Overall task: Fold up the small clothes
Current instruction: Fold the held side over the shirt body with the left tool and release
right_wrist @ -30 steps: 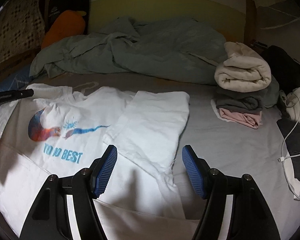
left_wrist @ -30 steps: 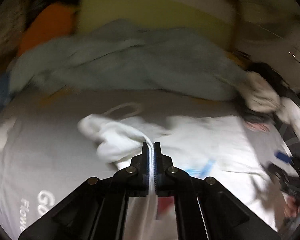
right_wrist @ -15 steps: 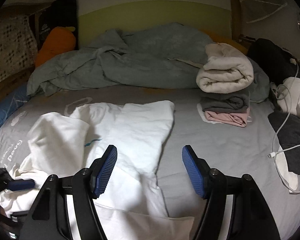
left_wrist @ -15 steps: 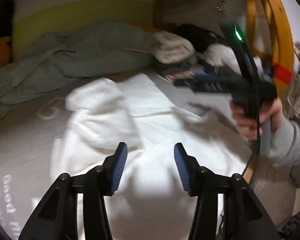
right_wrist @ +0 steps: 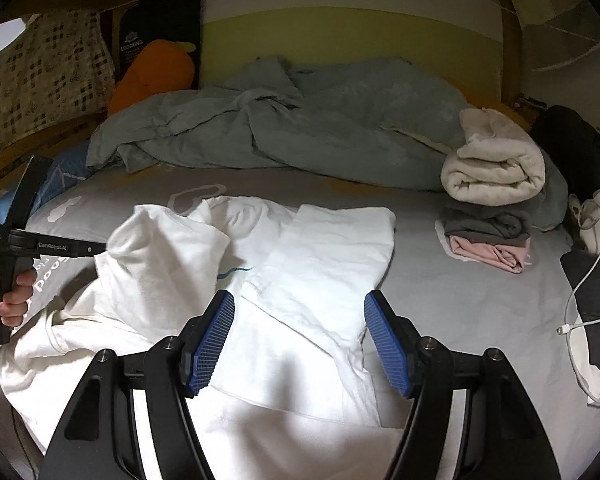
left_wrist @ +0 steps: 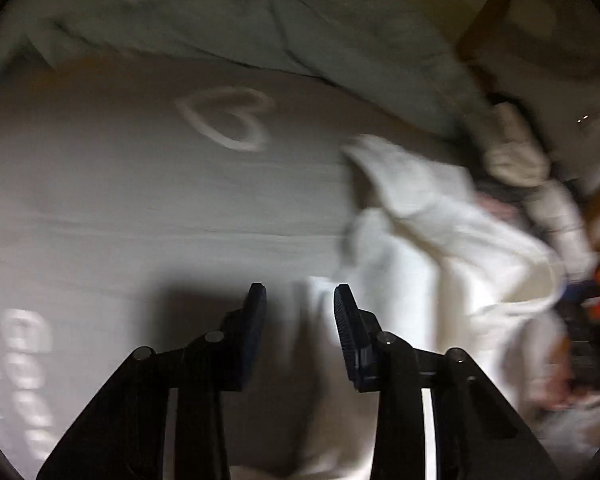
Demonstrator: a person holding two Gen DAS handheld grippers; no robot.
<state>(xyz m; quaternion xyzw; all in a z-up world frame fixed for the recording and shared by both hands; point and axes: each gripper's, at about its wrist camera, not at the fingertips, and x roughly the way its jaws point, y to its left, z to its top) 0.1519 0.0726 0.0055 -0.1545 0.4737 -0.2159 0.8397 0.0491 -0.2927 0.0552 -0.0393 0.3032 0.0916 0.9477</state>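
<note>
A white T-shirt (right_wrist: 300, 264) lies on the grey bed sheet (right_wrist: 440, 320). Its right side is folded inward and its left side (right_wrist: 160, 260) is flopped loosely over the middle. My right gripper (right_wrist: 299, 340) hangs open above the shirt's lower middle, with nothing between its blue pads. The left wrist view is blurred. There my left gripper (left_wrist: 300, 320) hovers low over the shirt's (left_wrist: 420, 260) left edge. Its jaws are partly apart and closing, with white cloth below the gap and nothing pressed. In the right wrist view a hand (right_wrist: 14, 300) holds the left gripper (right_wrist: 100, 248) at the shirt's left.
A rumpled grey-green duvet (right_wrist: 300, 128) fills the back of the bed. At the right stands a stack of folded clothes topped by a cream towel (right_wrist: 492, 172), with a white cable (right_wrist: 580, 312) and dark garments beyond. An orange plush (right_wrist: 152, 72) sits back left.
My left gripper let go of the shirt's left side after carrying it over the print, opened, then swung back left and lower with its jaws narrowing. The right gripper stayed open, almost in place.
</note>
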